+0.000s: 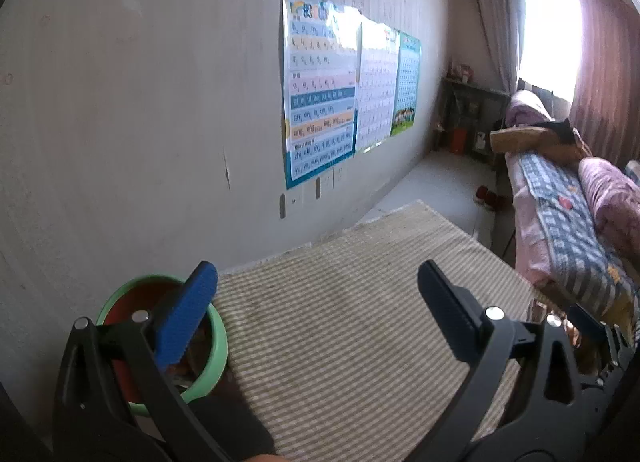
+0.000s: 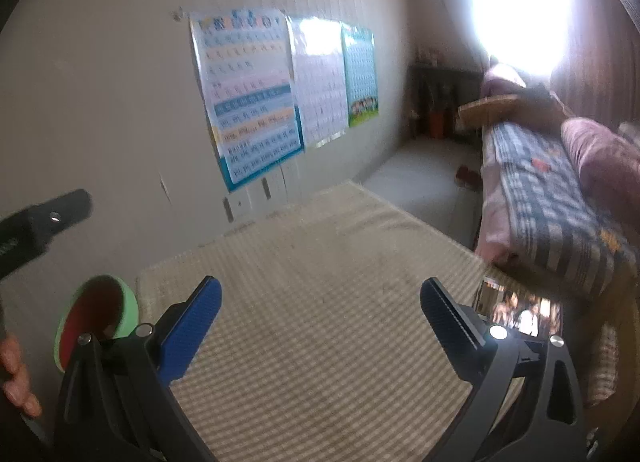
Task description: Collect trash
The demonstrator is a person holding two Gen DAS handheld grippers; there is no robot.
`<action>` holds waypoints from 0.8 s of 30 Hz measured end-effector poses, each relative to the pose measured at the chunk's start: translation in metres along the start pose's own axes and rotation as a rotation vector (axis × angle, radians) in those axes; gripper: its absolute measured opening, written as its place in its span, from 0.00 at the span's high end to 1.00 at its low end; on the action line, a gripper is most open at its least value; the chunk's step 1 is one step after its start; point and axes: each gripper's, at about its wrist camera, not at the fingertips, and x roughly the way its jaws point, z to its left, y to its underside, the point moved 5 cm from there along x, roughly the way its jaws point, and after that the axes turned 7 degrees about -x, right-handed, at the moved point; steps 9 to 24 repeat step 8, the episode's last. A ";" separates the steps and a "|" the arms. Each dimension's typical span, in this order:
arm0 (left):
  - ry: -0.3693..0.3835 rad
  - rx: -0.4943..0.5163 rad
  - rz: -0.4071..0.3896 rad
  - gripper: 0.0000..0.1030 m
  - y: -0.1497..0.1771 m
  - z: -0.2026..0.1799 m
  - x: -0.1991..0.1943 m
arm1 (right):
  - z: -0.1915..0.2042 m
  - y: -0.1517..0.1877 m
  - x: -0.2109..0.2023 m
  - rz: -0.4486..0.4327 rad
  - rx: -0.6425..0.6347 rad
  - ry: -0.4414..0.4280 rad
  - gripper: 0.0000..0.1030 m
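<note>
Both tools hover over a bench (image 1: 352,302) covered with a striped beige cloth. The left tool (image 1: 316,318) has its jaws spread wide and holds nothing. The right tool (image 2: 320,326) also has its jaws wide apart and empty.

A green bin (image 1: 216,342) with a red inside stands at the bench's left edge near the wall, partly hidden behind the left tool's blue pad; something brownish lies inside it, too unclear to name. In the right wrist view the bin (image 2: 128,302) sits at the left edge too, beside the person's hand (image 2: 16,374).

A phone (image 2: 520,314) with a lit screen lies at the bench's right edge. Posters (image 1: 320,89) hang on the wall, and a bed (image 1: 560,213) with checked bedding stands to the right.
</note>
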 end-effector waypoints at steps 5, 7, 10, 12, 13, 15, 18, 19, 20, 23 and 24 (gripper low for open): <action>0.049 -0.007 0.032 0.05 0.023 0.021 0.015 | -0.032 0.039 0.056 0.158 0.055 0.049 0.07; 0.051 -0.010 0.076 0.05 0.042 0.037 0.025 | -0.052 0.057 0.086 0.235 0.082 0.104 0.07; 0.047 -0.011 0.097 0.05 0.049 0.043 0.028 | -0.060 0.064 0.099 0.264 0.089 0.129 0.07; 0.047 -0.011 0.097 0.05 0.049 0.043 0.028 | -0.060 0.064 0.099 0.264 0.089 0.129 0.07; 0.047 -0.011 0.097 0.05 0.049 0.043 0.028 | -0.060 0.064 0.099 0.264 0.089 0.129 0.07; 0.047 -0.011 0.097 0.05 0.049 0.043 0.028 | -0.060 0.064 0.099 0.264 0.089 0.129 0.07; 0.047 -0.011 0.097 0.05 0.049 0.043 0.028 | -0.060 0.064 0.099 0.264 0.089 0.129 0.07; 0.047 -0.011 0.097 0.05 0.049 0.043 0.028 | -0.060 0.064 0.099 0.264 0.089 0.129 0.07; 0.047 -0.011 0.097 0.05 0.049 0.043 0.028 | -0.060 0.064 0.099 0.264 0.089 0.129 0.07; 0.047 -0.011 0.097 0.05 0.049 0.043 0.028 | -0.060 0.064 0.099 0.264 0.089 0.129 0.07; 0.047 -0.011 0.097 0.05 0.049 0.043 0.028 | -0.060 0.064 0.099 0.264 0.089 0.129 0.07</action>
